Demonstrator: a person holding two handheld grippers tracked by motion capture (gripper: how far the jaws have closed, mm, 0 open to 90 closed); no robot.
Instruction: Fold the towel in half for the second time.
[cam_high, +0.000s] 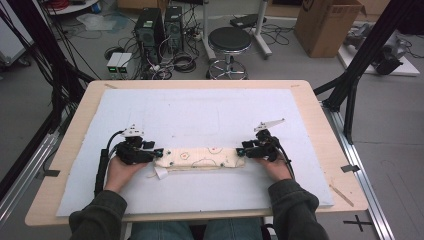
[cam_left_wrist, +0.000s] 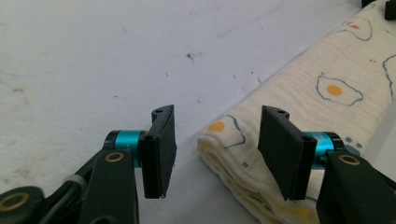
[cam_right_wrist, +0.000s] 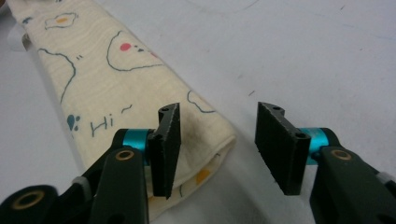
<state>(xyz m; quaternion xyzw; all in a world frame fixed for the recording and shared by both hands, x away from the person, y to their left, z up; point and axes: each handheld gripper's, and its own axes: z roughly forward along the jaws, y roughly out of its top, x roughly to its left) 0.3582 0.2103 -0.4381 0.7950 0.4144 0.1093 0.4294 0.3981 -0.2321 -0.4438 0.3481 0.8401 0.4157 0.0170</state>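
Observation:
A cream cloth (cam_high: 200, 158) printed with fried eggs and doodles lies folded into a long strip across the near middle of the white mat (cam_high: 200, 115). My left gripper (cam_high: 159, 153) stands open at the strip's left end. In the left gripper view the cloth's folded corner (cam_left_wrist: 233, 154) reaches into the gap between the jaws of my left gripper (cam_left_wrist: 217, 156). My right gripper (cam_high: 241, 150) stands open at the strip's right end. In the right gripper view the cloth's end (cam_right_wrist: 205, 135) lies partly between the jaws of my right gripper (cam_right_wrist: 219, 149).
The mat covers most of a wooden table (cam_high: 320, 125). A white tag (cam_high: 161, 173) sticks out under the cloth's left part. Beyond the table stand a black stool (cam_high: 229, 42), computer towers (cam_high: 150, 30) and a cardboard box (cam_high: 325, 25).

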